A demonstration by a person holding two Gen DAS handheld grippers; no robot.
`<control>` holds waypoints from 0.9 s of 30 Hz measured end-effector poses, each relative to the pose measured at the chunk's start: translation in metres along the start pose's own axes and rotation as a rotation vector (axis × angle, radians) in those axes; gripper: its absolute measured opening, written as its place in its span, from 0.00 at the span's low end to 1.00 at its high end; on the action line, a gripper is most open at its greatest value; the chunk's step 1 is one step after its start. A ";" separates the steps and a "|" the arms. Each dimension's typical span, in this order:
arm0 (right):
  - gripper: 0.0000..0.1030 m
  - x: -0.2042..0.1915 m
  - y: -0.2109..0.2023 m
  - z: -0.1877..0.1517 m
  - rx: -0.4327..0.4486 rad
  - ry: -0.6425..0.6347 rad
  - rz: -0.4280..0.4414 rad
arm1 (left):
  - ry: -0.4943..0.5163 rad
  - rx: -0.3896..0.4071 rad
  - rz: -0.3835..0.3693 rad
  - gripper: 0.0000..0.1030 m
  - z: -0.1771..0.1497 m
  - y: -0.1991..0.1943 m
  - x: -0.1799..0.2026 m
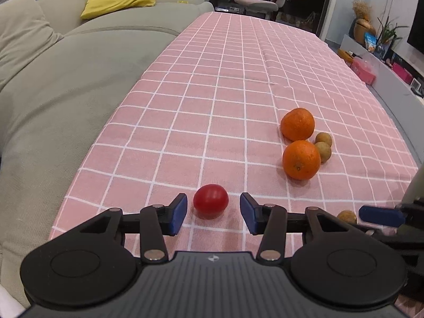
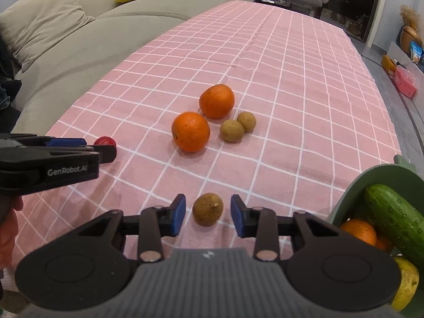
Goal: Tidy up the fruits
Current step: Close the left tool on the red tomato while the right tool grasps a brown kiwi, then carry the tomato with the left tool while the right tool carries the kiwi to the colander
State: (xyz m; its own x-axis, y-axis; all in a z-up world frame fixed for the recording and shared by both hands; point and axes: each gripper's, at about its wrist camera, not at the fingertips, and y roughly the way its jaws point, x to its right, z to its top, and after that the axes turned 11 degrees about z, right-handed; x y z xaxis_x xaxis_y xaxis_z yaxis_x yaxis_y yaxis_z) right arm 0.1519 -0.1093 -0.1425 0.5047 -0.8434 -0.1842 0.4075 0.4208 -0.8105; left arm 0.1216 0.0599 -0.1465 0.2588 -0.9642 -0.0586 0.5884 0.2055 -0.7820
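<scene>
A red cherry tomato (image 1: 211, 201) lies on the pink checked cloth between the blue pads of my left gripper (image 1: 213, 213), with a gap on each side, so the jaws are open around it. A small brown longan (image 2: 208, 208) sits between the pads of my right gripper (image 2: 208, 218), also with a sliver of space on both sides. Two oranges (image 2: 190, 131) (image 2: 217, 101) and two more longans (image 2: 232, 131) (image 2: 246, 122) rest mid-table. A green bowl (image 2: 376, 180) at the right holds a cucumber (image 2: 396, 220), an orange and a yellowish fruit.
A grey sofa (image 1: 66, 84) with a yellow cushion (image 1: 116, 0) runs along the table's left side. The far half of the pink tablecloth (image 1: 251, 61) stretches toward a pink chair. In the right wrist view my left gripper (image 2: 87, 148) and a hand show at the left edge.
</scene>
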 end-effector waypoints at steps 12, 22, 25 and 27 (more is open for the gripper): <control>0.23 0.002 0.010 -0.001 -0.021 0.014 0.005 | -0.047 -0.042 -0.032 0.33 0.002 0.011 -0.006; 0.23 0.000 0.002 0.000 0.002 -0.002 0.017 | -0.067 -0.022 -0.042 0.32 0.008 0.000 -0.007; 0.23 -0.004 -0.008 0.003 0.033 -0.018 0.025 | -0.081 0.003 -0.064 0.32 0.014 -0.011 -0.007; 0.23 -0.007 -0.017 0.004 0.057 -0.034 0.031 | -0.088 0.028 -0.077 0.32 0.018 -0.020 -0.006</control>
State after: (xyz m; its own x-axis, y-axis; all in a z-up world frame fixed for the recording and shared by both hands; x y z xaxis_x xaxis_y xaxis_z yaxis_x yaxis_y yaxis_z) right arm 0.1448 -0.1094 -0.1250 0.5428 -0.8182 -0.1894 0.4331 0.4659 -0.7716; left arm 0.1215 0.0646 -0.1194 0.2771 -0.9592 0.0566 0.6300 0.1369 -0.7644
